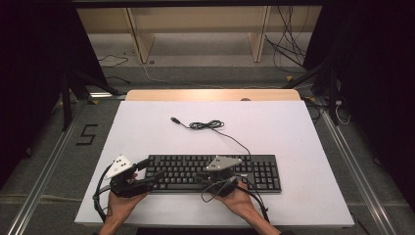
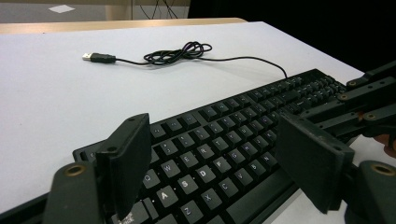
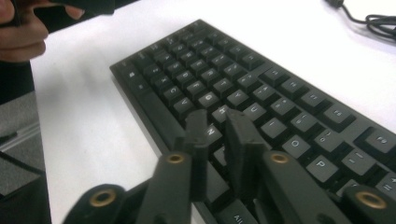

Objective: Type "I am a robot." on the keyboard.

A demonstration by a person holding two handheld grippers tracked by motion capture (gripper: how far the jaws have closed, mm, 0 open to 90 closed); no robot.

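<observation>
Item: my right claw, jaws parted by a narrow gap, nothing gripped, poised over the middle keys of the black plastic keyboard. My left claw, jaws wide, empty, hung over its left end. Keyboard lay on the white counter, its black USB cable coiled beyond.

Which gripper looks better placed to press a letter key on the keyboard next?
Probably the right gripper: its jaws stand close together, tips just above the middle keys of the keyboard. The left gripper is spread wide over the keyboard's left end.
</observation>
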